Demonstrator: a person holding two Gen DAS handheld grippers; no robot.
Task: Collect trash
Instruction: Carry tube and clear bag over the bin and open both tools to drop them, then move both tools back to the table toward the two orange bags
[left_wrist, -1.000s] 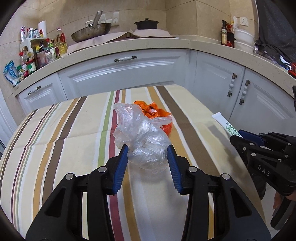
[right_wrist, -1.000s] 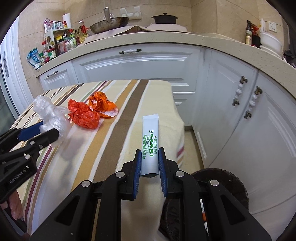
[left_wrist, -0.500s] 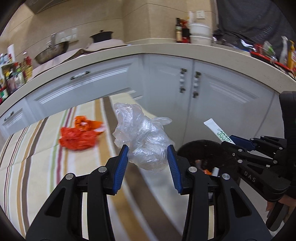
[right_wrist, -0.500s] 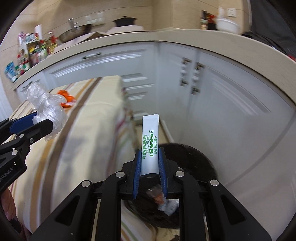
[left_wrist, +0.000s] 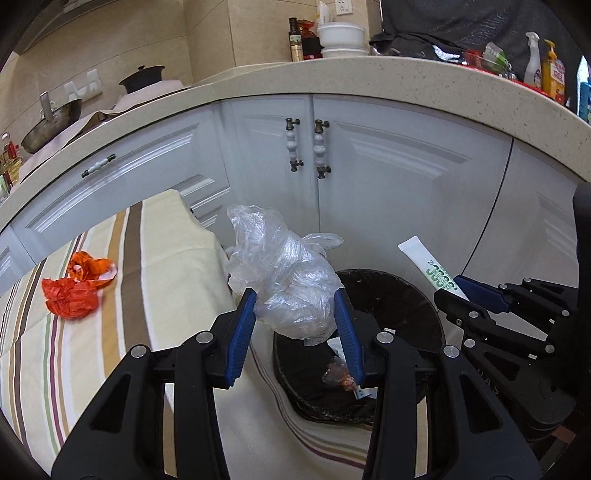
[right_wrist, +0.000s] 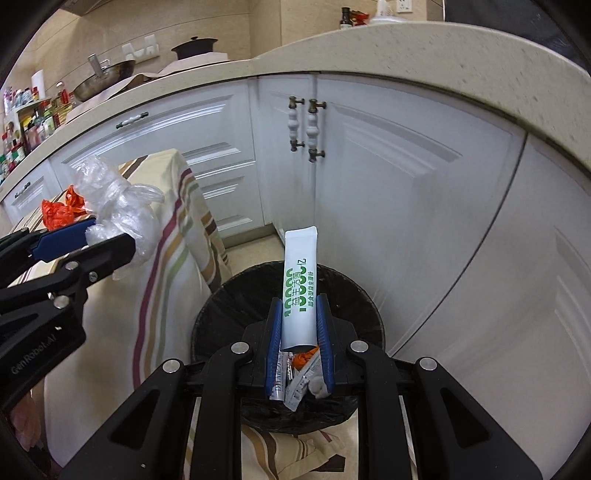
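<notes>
Left wrist view: left gripper (left_wrist: 295, 325) is part-open with its 2 blue pads pressed into a crumpled clear plastic bag (left_wrist: 284, 288); the bag is held off the table, above the near rim of the black bin (left_wrist: 413, 291); wrappers lie at the bin's bottom (left_wrist: 341, 374); 1 orange plastic wad (left_wrist: 74, 288) sits on the striped tablecloth (left_wrist: 155, 258), well back from the table's right edge, near its far-left part; right gripper (left_wrist: 461, 291) shows at the right border, clamped on a white sachet (left_wrist: 424, 264) with green print.

Right wrist view: right gripper (right_wrist: 298, 325) is nearly closed, pads squeezing the lower half of the white sachet (right_wrist: 299, 288); the sachet stands up out of the jaws, directly over the bin's mouth (right_wrist: 221, 295); left gripper (right_wrist: 88, 247) shows at the left, level with the tablecloth's (right_wrist: 166, 266) hanging edge, with the clear bag (right_wrist: 118, 210) bulging out of it; orange wad (right_wrist: 55, 214) is partly hidden behind it.

Handling, judged: bag is very light, soft, slick and springy, so grab the bunched middle, not a loose flap; sachet is light, thin and flat but fairly stiff, so pinch across its flat faces mid-length; neither is fragile; both look ready to drop, bag may drift or cling to a pad.
</notes>
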